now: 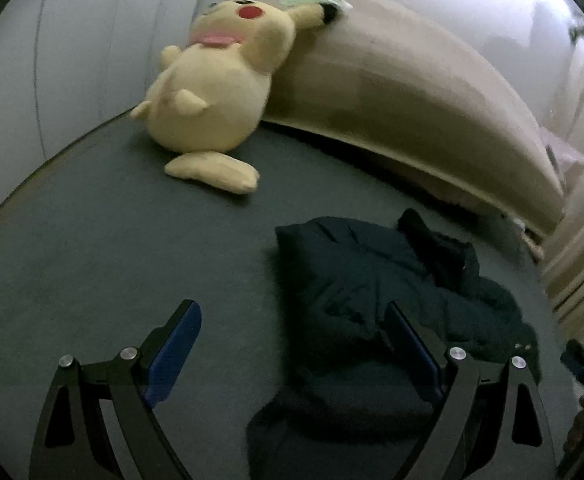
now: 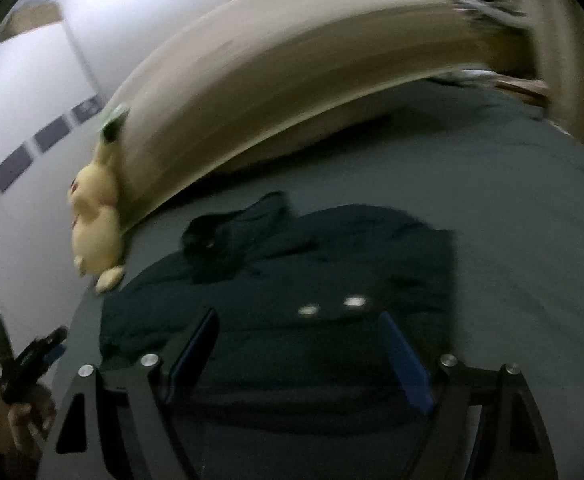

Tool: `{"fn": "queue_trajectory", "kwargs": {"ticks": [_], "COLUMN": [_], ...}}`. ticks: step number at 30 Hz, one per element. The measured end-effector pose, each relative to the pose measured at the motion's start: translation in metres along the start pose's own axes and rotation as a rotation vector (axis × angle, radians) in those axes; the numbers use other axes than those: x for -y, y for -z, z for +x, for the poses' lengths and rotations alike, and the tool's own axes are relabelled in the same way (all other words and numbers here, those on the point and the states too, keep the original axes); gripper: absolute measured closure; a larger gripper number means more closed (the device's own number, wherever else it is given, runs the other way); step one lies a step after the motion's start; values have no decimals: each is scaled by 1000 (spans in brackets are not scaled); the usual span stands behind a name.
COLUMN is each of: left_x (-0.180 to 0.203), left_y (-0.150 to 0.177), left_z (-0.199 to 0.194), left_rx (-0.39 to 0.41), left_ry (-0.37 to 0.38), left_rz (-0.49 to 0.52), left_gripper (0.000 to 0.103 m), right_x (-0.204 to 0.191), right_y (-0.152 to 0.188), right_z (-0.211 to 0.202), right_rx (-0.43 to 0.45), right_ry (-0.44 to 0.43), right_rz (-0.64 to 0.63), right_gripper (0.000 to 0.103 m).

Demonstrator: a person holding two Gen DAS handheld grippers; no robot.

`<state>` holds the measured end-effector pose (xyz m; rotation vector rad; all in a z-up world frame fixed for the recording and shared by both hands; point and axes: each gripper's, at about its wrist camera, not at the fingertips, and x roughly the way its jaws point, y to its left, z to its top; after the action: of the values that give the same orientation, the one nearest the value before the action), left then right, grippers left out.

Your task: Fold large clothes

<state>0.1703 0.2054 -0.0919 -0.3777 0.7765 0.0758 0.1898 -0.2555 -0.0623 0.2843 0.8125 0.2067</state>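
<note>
Right wrist: right gripper (image 2: 298,320) released above jacket (image 2: 332,264) | left gripper (image 1: 292,312) released | jacket seemingly folded on bed (image 2: 512,208), blurry

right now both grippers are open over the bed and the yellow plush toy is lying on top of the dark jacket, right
Not quite. The yellow plush toy is not on the dark jacket; it leans against the headboard, apart from the jacket, as the left wrist view shows. Both the left gripper and right gripper are open over the bed.
</note>
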Motion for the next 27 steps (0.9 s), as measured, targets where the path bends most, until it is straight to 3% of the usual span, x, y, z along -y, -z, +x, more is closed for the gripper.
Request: {"fn": "queue_trajectory", "kwargs": {"ticks": [3,8,12,14,18,23,27], "left_x": [13,20,14,5,19,10,8], "left_y": [-7,-18,-16,-11,-6,-19,-20], "left_z": [24,61,89,103,108,94,24], "left_rx": [-35,-96,-184,-217,-185,-174,8], "left_ry": [-24,-70,-126,-117,-192,-186,-168], "left_rz": [51,83,75,37,132,74,92], "left_gripper": [10,12,33,33,32,32,27], "right_x": [-15,-9,2,2,0,-3,-3], "right_y": [5,17,28,28,29,23,8], "right_z": [29,76,93,99,111,105,57], "right_rx": [-47,-159,-190,-203,-224,-249,-91], "right_ry": [1,81,95,109,141,154,152], "right_rz": [-50,-82,-104,-116,-129,-132,-123], "right_gripper": [18,18,18,18,15,14,14]}}
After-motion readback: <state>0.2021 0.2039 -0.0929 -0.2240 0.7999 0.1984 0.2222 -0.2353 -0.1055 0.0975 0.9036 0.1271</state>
